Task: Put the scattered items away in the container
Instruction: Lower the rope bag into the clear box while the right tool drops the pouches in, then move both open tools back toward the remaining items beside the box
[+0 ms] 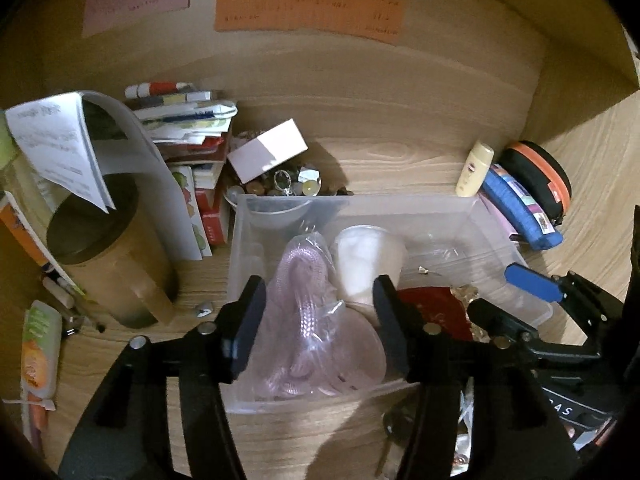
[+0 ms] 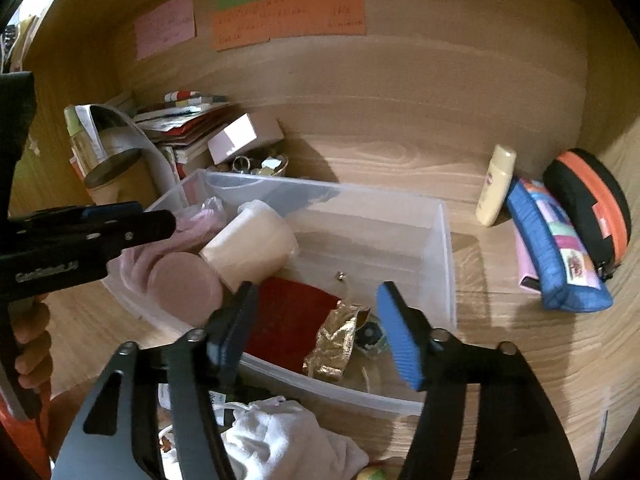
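Clear plastic container (image 2: pixel 448 248) runs lengthwise left-right; both tools, left (image 1: pixel 320 312) and right (image 2: pixel 316 328), gape apart.

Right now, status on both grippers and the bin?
Left gripper open, empty, over bagged pink item. Right gripper open, empty. Clear plastic bin part filled; blue pouch, lotion bottle outside.

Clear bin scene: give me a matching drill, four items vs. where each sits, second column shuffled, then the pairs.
Items:
1. red pouch
2. cream bottle
3. white cloth
4. pale pink box

Places:
A. standing on the desk beyond the clear bin's right side, beside the blue pencil case
B. inside the bin, next to gold foil
C. atop the clutter behind the bin's far left corner
D. outside the bin, in front of its near wall

Pairs: 1-B, 2-A, 3-D, 4-C
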Motion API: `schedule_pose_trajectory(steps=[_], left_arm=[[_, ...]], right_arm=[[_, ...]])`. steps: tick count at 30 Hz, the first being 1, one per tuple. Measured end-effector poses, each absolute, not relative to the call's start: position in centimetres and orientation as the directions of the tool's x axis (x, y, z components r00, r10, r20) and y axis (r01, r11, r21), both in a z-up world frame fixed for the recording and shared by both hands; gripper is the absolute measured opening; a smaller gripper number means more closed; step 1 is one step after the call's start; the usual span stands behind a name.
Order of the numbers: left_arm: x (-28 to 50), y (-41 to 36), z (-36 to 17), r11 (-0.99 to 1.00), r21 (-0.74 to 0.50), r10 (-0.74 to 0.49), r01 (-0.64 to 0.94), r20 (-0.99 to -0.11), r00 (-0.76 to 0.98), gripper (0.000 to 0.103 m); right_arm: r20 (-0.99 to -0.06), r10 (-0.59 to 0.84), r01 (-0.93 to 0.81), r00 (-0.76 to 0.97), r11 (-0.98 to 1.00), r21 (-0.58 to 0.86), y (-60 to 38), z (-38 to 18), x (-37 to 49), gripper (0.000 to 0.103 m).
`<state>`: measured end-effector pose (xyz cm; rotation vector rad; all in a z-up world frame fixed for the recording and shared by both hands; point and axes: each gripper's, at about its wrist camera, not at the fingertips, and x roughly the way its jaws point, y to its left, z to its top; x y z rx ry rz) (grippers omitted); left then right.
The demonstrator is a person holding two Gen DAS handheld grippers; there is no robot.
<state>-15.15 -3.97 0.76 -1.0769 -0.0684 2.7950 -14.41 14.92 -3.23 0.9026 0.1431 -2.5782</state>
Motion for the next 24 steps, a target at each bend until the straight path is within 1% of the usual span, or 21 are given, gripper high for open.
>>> schedule_pose_trajectory(steps=[2, 5, 8, 10, 11, 14, 20, 24], left_arm=[[-14.6, -4.0, 1.0, -0.989, -0.093, 0.151, -0.119, -0.661, -0.735, 0.059], [-13.8, -3.9, 1.3, -0.989, -0.089, 0.149, -0.121, -0.658, -0.738, 0.065], [-12.7, -3.7, 1.6, -0.99, -0.078, 0.142, -0.12, -0.655, -0.742, 0.067], [-11.9, -3.6, 1.7, -0.989, -0.075, 0.146, -0.129, -0.653, -0.743, 0.068], [-11.6, -3.5, 1.8, -0.989, -0.073, 0.146, -0.13, -0.653, -0.743, 0.07], [-10.5, -3.1, 1.5, -0.987, -0.069, 0.154, -0.144, -0.654, -0.741, 0.073], [-9.3, -2.3, 0.3, -0.985, -0.063, 0.158, -0.157, -0.678, -0.718, 0.073], [-8.9, -2.1, -0.8, -0.983, -0.089, 0.177, -0.161, -0.698, -0.694, 0.073]], right_arm=[[-0.611, -0.332, 0.399, -0.718, -0.916, 0.029, 15.0, -3.0, -14.3, 0.066], [-0.603, -0.328, 0.392, -0.728, -0.92, 0.026, 15.2, -2.5, -13.9, 0.067], [-0.588, -0.33, 0.386, -0.739, -0.922, 0.033, 15.7, -1.7, -13.2, 0.07], [-0.572, -0.327, 0.38, -0.753, -0.924, 0.028, 16.2, -1.1, -12.4, 0.077], [-0.565, -0.323, 0.376, -0.76, -0.926, 0.024, 16.3, -0.9, -12.0, 0.078], [-0.55, -0.314, 0.366, -0.774, -0.931, 0.017, 16.9, -0.3, -10.9, 0.079], [-0.561, -0.314, 0.367, -0.766, -0.93, 0.019, 18.0, -0.4, -9.2, 0.079], [-0.577, -0.326, 0.392, -0.748, -0.92, 0.013, 18.2, -1.0, -7.7, 0.079]])
